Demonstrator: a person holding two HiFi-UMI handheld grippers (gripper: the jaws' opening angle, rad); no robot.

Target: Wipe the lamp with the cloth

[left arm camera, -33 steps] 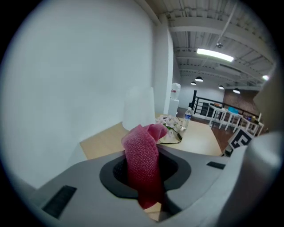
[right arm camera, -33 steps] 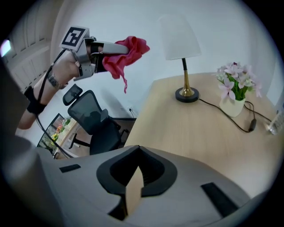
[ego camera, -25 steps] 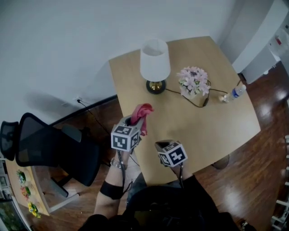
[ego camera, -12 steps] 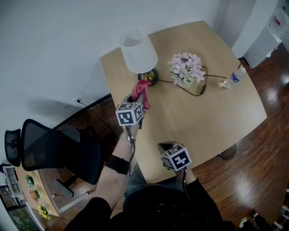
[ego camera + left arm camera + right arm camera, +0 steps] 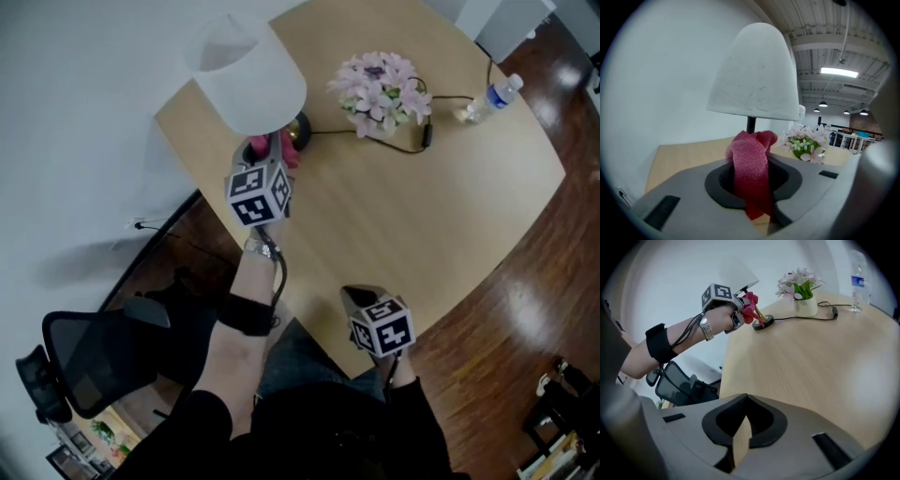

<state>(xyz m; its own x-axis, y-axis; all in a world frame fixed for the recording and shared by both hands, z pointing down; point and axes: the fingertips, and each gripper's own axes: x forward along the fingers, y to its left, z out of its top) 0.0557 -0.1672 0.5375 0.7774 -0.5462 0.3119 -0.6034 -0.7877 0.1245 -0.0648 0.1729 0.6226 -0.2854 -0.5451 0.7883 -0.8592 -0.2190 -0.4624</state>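
Gripping cloth (image 5: 750,173) between fingers (image 5: 782,180), beside lamp (image 5: 754,75)

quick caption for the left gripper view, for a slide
Left gripper clamping a red cloth, aimed at the white-shaded lamp, pink flowers on the table beyond.

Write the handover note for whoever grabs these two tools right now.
Left tool: shut on the red cloth, held just under the shade of the lamp, by its stem; contact can't be confirmed.
Right tool: shut, empty, low by the near edge of the table.
The lamp stands at the table's far left corner; flowers and bottle to its right.
Done: cloth in grip, at the lamp.
Left: wipe shade, stem, base.
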